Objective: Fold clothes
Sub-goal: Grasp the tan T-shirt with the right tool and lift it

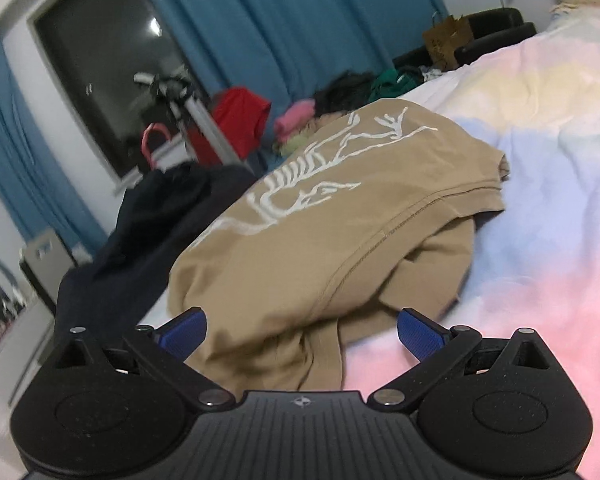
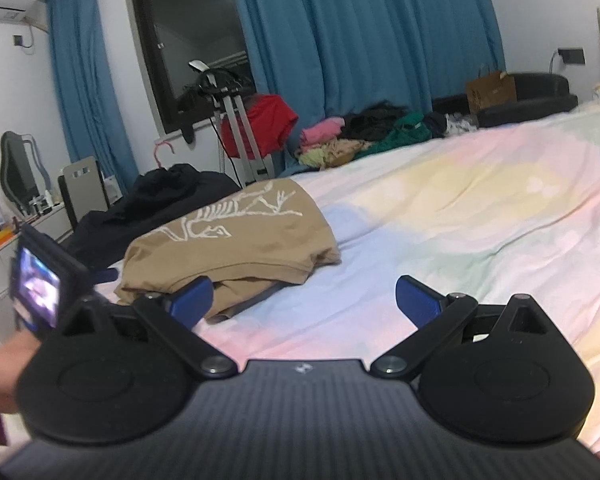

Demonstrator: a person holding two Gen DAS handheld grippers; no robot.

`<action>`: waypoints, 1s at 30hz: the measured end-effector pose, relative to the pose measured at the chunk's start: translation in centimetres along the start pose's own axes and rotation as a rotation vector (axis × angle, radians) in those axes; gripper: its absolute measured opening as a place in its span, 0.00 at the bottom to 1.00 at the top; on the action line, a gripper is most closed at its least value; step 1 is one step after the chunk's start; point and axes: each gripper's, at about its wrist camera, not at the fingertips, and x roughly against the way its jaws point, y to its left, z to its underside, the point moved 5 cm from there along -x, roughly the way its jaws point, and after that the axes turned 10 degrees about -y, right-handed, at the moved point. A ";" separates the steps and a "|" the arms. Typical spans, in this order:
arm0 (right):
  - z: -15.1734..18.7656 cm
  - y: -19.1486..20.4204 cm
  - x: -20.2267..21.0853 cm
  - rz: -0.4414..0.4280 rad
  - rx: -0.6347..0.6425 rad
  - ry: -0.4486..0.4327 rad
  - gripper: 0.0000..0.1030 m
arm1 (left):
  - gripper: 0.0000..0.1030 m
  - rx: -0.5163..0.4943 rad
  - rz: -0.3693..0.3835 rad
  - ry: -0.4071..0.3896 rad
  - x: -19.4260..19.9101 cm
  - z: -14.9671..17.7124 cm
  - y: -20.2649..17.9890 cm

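Left of the left gripper (image 1: 302,330)'s left finger, one dark garment (image 1: 140,232) lies heaped at the bed's edge, with a silver rack (image 1: 204,124) and one red cloth (image 1: 236,116) beyond it against the blue curtain (image 1: 284,28). Between and ahead of the two blue pads (image 1: 186,330) sits the single tan T-shirt (image 1: 320,216), folded into a bundle with its white printed design on top; a loose fold of it runs down between the fingers. Those fingers are spread wide and hold nothing. Right of them is only the pastel bedsheet (image 1: 540,208).

In the right wrist view, the left gripper's small screen shows beyond the left finger, and the shirt (image 2: 236,248) lies ahead and to the left, its near edge just behind that finger's pad. The right gripper (image 2: 304,300) is also wide open and holds nothing, with bare sheet (image 2: 440,220) between its fingers. Far ahead, one mixed pile of clothes (image 2: 364,132) lies past the bed, a brown paper bag (image 2: 490,90) further right.
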 end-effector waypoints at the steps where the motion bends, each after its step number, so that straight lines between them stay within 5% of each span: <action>1: 0.2 -0.1 -0.5 0.003 -0.004 0.007 0.97 | 0.99 -0.011 -0.025 -0.013 -0.7 0.2 -0.2; 6: 1.6 -0.4 -3.2 0.023 -0.019 0.059 0.97 | 0.97 -0.014 -0.130 -0.161 -1.5 -0.2 -0.1; 12: 2.5 -0.5 -4.9 0.038 -0.033 0.091 0.97 | 1.00 0.101 -0.209 -0.361 0.2 -3.3 2.4; 19: 2.6 -0.2 -4.5 0.066 0.006 0.057 0.97 | 0.96 0.160 -0.282 -0.107 -5.7 -1.9 4.2; 24: 2.3 -0.4 -4.2 0.101 0.026 0.028 0.97 | 0.98 0.131 -0.412 -0.247 -0.7 -3.9 7.1; 30: 1.9 0.0 -3.2 0.118 0.059 -0.027 0.97 | 0.98 0.265 -0.490 -0.393 7.6 -8.4 11.1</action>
